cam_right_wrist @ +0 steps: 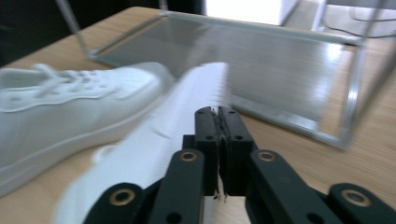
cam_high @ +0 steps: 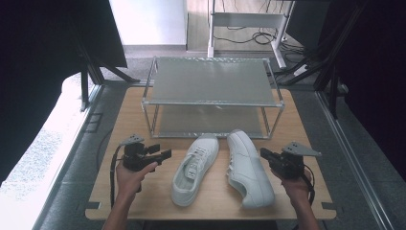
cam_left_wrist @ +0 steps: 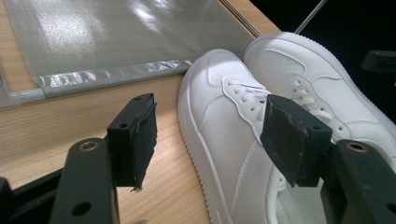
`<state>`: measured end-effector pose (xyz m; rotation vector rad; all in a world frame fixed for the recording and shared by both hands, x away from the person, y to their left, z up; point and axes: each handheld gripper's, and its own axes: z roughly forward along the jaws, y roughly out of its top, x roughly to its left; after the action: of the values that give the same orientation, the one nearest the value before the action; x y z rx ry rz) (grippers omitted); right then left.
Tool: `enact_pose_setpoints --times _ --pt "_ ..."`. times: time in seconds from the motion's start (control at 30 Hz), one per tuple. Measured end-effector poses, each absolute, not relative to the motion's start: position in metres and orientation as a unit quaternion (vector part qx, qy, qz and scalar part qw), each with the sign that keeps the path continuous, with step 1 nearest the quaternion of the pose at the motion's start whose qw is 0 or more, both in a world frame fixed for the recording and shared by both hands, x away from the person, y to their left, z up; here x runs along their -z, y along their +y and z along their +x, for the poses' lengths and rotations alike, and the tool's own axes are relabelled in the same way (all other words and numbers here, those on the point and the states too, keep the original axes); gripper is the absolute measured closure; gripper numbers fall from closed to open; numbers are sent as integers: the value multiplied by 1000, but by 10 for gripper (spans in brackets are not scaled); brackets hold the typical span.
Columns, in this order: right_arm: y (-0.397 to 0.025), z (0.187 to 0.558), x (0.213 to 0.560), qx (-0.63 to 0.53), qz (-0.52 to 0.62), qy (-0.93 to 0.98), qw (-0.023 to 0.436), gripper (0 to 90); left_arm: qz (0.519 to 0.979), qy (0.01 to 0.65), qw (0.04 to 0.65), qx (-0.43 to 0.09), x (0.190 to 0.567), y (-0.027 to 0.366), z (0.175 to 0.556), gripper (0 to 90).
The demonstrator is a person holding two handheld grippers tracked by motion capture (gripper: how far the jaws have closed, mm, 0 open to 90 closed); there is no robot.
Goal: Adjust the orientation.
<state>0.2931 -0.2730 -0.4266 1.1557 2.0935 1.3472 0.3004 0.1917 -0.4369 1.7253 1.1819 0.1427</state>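
A: Left of frame, high view?
B: Left tool (cam_high: 165, 154), jaws spread wide, holding nothing, pointing at the left shoe (cam_high: 195, 167) just beside it.

A: Centre?
B: Two white shoes on the tabletop (cam_high: 119, 191), toes toward the shelf rack (cam_high: 213, 103) above; the right shoe (cam_high: 248, 167) lies tipped on its side.

A: Right of frame?
B: Right tool (cam_high: 263, 154), jaws pressed together on nothing, close beside the right shoe.
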Motion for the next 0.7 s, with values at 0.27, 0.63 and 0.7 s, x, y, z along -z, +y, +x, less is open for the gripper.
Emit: enact_pose_setpoints --times 0.27,0.63,0.7 --pt "-242 284 423 -477 370 778 175 900 716 490 494 -52 441 190 302 355" --pt "-202 276 434 -432 321 827 161 900 713 493 496 -47 441 190 302 357" --pt "-194 274 437 -420 310 837 164 890 711 495 497 -49 441 191 302 359"
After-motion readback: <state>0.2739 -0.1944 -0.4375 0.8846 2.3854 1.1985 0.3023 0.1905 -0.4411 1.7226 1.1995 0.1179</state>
